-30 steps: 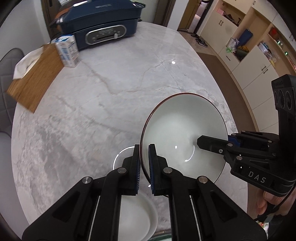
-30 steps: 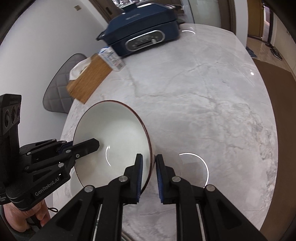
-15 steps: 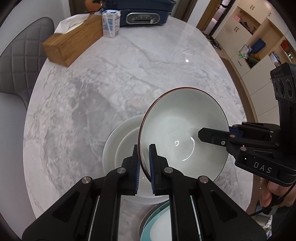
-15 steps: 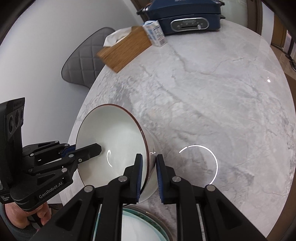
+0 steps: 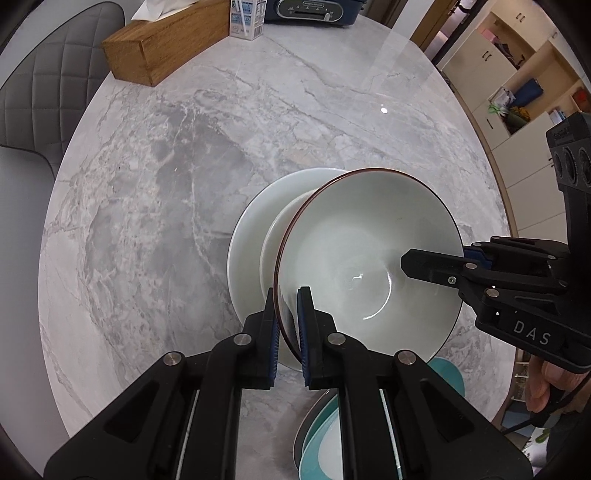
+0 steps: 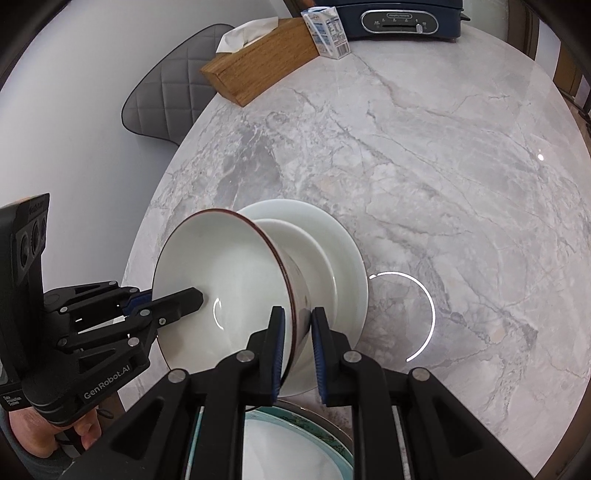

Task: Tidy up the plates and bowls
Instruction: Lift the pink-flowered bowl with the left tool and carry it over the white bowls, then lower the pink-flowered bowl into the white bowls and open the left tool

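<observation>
With the red-rimmed bowl (image 5: 365, 258) pinched at opposite rims by the left tool (image 5: 287, 317) and right tool (image 6: 297, 332), an uneven release could chip the white plate (image 5: 251, 229) at 9 o'clock.

A round grey marble table (image 5: 155, 192) carries, at its far edge, a wooden tissue box (image 5: 166, 40), a small milk carton (image 5: 246, 18) and a dark blue cooker (image 5: 314, 11) — near its near edge sit a white plate (image 5: 247, 236) and a teal-rimmed plate (image 5: 317, 439)
</observation>
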